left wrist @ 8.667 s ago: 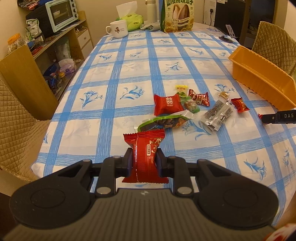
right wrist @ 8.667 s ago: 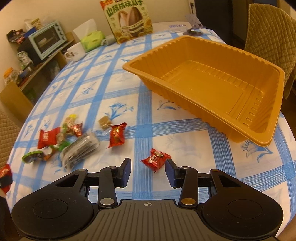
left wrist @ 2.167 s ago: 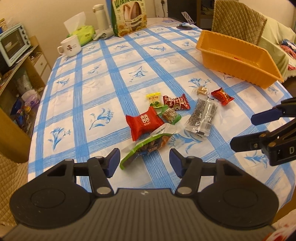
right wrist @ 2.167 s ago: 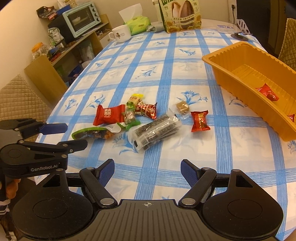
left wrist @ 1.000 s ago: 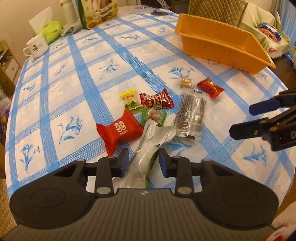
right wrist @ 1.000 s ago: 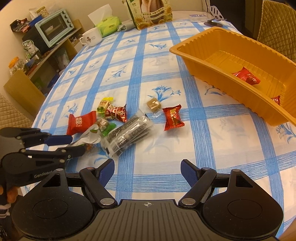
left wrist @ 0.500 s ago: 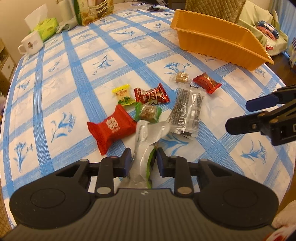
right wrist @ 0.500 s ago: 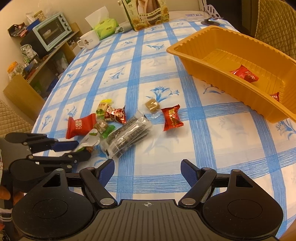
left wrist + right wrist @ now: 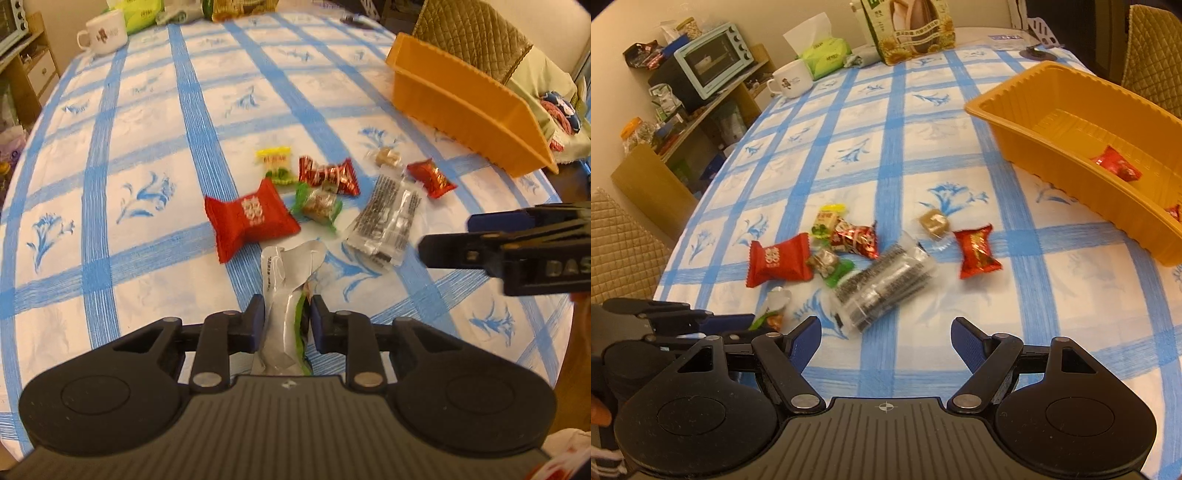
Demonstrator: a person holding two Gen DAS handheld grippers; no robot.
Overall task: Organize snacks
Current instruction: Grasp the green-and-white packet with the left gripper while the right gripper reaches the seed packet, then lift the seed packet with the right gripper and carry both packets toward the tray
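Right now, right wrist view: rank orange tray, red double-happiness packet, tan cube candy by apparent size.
1. orange tray
2. red double-happiness packet
3. tan cube candy

The tray is farther away yet looks largest, so the order is safe.

The table [image 9: 908, 122] wears a woven-looking cloth, matt white with blue bands, while the orange tray [image 9: 1027, 122] at the far right is smooth ribbed plastic with a dull sheen. The loose snacks are in crinkly film: a glossy red pillow pack [image 9: 251, 218], a shiny foil-red candy [image 9: 977, 251] and a clear wrapper over dark sticks [image 9: 886, 284]. The left hand-held gripper [image 9: 287, 323], of matt black plastic with ridged housing and small metal pins, pinches a silvery-green foil packet [image 9: 286, 291].
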